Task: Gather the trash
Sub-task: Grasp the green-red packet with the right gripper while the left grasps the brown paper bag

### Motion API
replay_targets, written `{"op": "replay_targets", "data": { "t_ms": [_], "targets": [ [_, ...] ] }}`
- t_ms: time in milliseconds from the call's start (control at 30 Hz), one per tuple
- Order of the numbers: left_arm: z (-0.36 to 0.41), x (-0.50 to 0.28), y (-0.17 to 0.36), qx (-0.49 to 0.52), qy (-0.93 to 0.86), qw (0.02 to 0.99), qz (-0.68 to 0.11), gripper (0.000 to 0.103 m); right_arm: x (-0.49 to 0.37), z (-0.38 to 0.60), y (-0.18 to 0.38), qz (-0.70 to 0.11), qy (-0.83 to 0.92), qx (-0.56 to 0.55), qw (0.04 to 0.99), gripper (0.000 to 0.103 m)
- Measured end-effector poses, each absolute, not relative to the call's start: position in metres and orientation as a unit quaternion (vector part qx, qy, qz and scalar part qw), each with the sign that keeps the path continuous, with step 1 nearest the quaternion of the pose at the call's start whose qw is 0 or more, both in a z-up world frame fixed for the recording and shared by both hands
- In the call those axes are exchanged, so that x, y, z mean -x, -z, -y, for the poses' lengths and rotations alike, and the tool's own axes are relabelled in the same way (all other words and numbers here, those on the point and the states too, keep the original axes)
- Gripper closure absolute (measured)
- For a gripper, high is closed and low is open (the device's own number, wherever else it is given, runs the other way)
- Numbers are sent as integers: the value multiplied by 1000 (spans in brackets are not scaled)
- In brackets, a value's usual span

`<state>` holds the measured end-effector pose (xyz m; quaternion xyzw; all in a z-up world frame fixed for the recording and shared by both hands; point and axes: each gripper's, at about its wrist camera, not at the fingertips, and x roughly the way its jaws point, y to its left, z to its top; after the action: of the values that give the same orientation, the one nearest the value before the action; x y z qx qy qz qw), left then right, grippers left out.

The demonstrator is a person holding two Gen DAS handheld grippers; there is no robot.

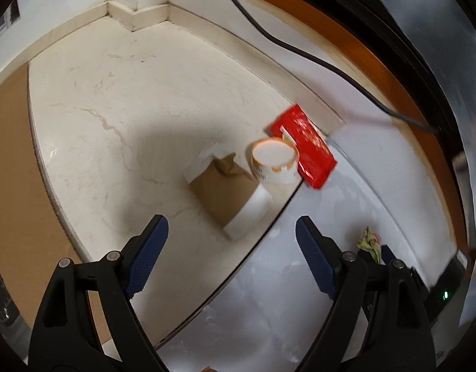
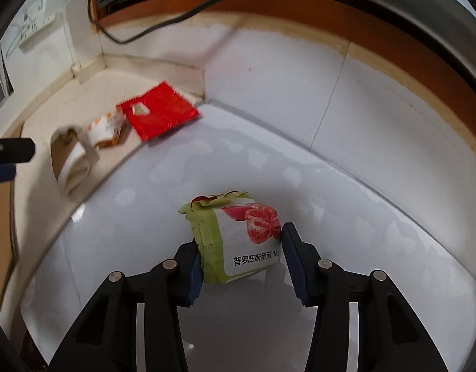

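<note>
My right gripper (image 2: 240,238) is shut on a green and white tomato carton (image 2: 238,241) that stands on a white surface (image 2: 330,186); both pads press its sides. A corner of that carton (image 1: 370,241) shows in the left wrist view. My left gripper (image 1: 231,221) hangs open over the seam between the marble floor (image 1: 114,108) and the white surface, with nothing between its fingers. Just beyond it lies a brown and white paper cup (image 1: 228,198) on its side. Behind that sit a white and orange cup (image 1: 273,161) and a red wrapper (image 1: 303,145).
A black cable (image 1: 299,46) runs along the wall above an orange-brown ledge (image 1: 377,62). Brown cardboard (image 1: 8,155) lies at the left of the floor. A pale skirting (image 1: 138,18) lines the corner. The left gripper's finger (image 2: 11,150) pokes in at the right wrist view's left edge.
</note>
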<state>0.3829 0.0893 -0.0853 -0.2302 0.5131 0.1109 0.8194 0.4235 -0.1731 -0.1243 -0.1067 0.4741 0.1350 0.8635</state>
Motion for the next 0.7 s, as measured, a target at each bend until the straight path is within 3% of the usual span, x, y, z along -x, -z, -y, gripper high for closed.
{"op": "replay_targets", "data": {
  "t_ms": [33, 67, 100, 700],
  "targets": [
    [-92, -385, 86, 236, -115, 818, -512, 21, -426, 173, 124, -472, -138, 105, 864, 58],
    [-94, -390, 88, 243, -123, 815, -511, 21, -430, 173, 123, -470, -144, 100, 865, 84],
    [-96, -394, 90, 246, -128, 813, -512, 21, -433, 171, 122, -465, -142, 105, 868, 93],
    [-116, -428, 139, 313, -211, 757, -533, 21, -450, 161, 121, -460, -185, 76, 865, 97]
  ]
}}
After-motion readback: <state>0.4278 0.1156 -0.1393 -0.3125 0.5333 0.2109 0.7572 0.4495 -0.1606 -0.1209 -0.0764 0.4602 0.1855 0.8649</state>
